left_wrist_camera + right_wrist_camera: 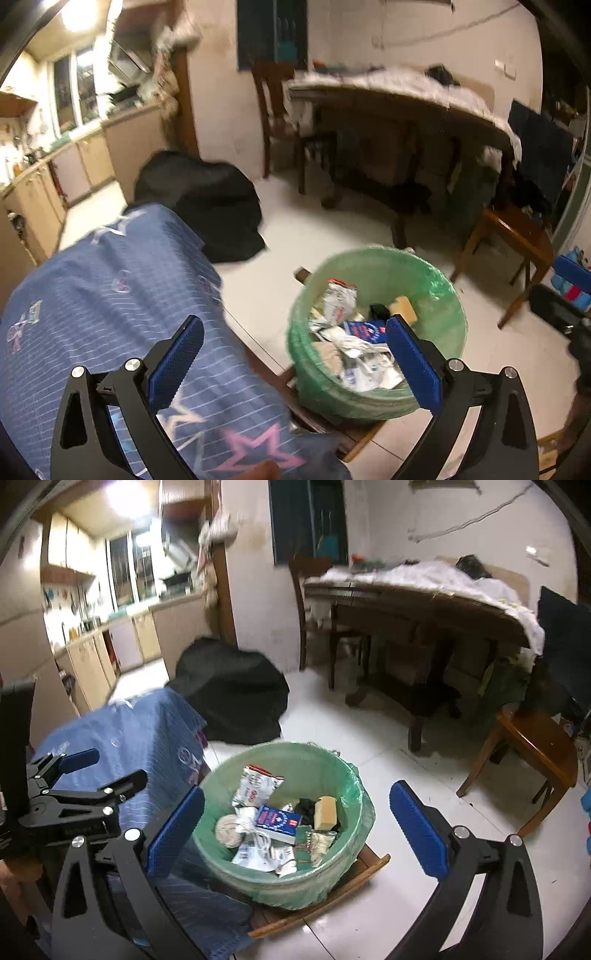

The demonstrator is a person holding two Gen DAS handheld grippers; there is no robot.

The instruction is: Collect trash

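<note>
A bin with a green liner (439, 284) (343, 771) sits low in front of both grippers. It holds a crumpled silver wrapper (255, 786), a blue box (279, 821), a yellow sponge (325, 812) and white scraps of paper. My left gripper (294, 320) is open above the bin's near left rim, nothing between its blue pads. My right gripper (297, 789) is open too, its fingers spread to either side of the bin and empty. Both views are slightly blurred.
The bin rests on a wooden seat (369, 867). A blue star-patterned cloth (110, 295) covers something to its left, with a black bag (207, 199) behind. A cluttered wooden table (406, 107), chairs and a wooden stool (517, 236) stand on the white tiled floor.
</note>
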